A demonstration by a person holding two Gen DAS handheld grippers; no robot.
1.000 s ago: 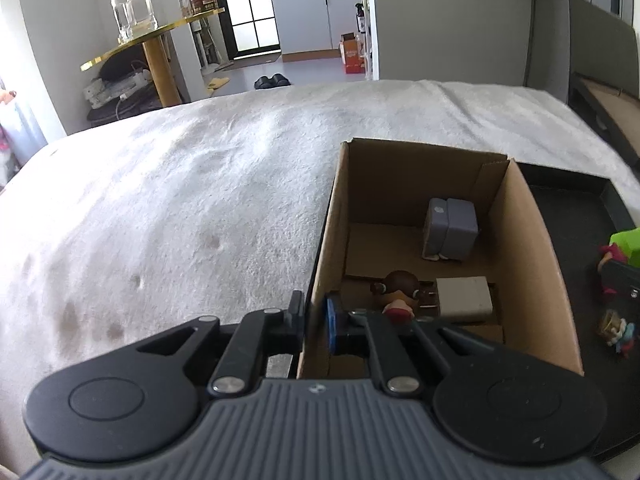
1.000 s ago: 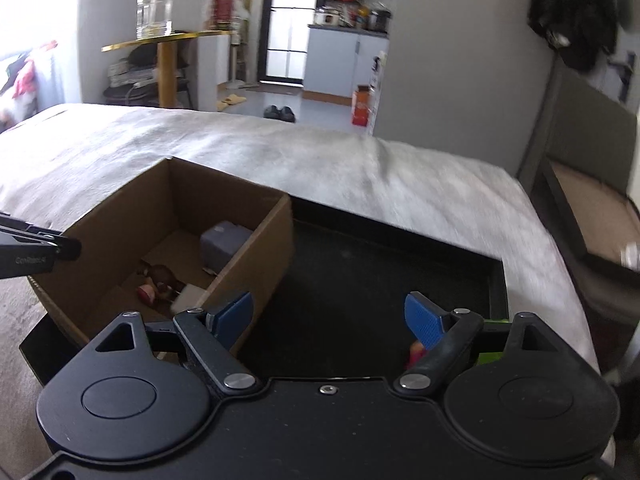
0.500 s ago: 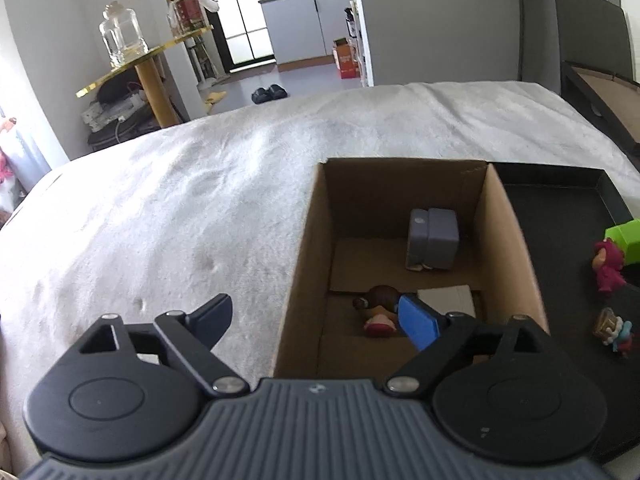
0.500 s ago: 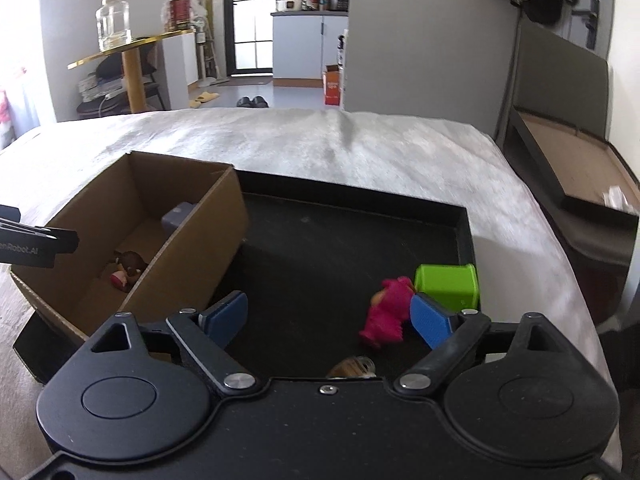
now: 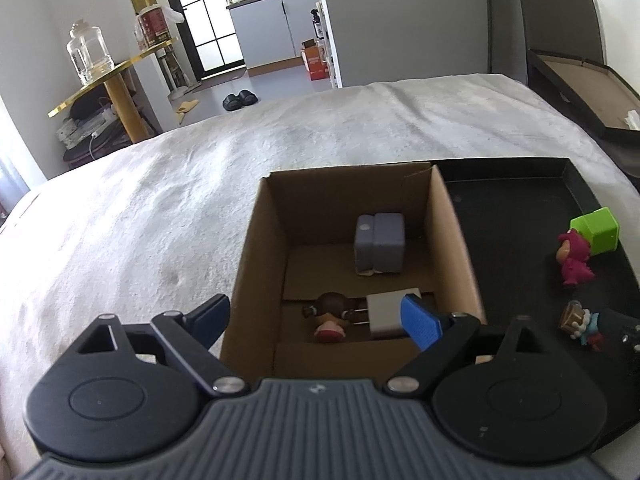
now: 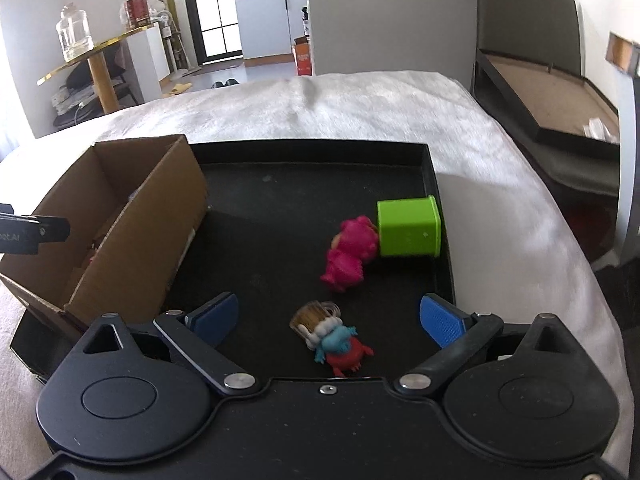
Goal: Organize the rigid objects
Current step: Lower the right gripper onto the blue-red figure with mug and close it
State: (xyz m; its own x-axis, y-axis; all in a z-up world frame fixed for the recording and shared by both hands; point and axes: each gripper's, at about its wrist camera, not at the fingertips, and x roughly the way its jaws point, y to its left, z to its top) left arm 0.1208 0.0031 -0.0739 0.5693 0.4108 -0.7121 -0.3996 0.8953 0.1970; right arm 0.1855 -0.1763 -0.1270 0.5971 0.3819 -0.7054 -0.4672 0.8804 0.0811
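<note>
Right gripper jaws, just opening, straddle the mug figurine untouched. Left gripper jaws stand apart, empty. Off-centre closing may flick the figurine away.

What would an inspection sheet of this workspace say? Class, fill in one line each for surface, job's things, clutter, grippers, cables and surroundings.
Surface: white blanket with a black tray on it.
Job's things: cardboard box holds a grey block, a white plug adapter and a brown-haired figure. On the tray lie a green cube, a pink figure touching it, and a blue-and-red figure.
Clutter: nothing seen.
Grippers: left gripper open above the box's near end, jaws just opened, nothing between the fingers. Right gripper open, just widened, over the blue-and-red figure.
Cables: nothing seen on the surface.
Surroundings: gold side table with a glass jar; slippers on the floor.
</note>
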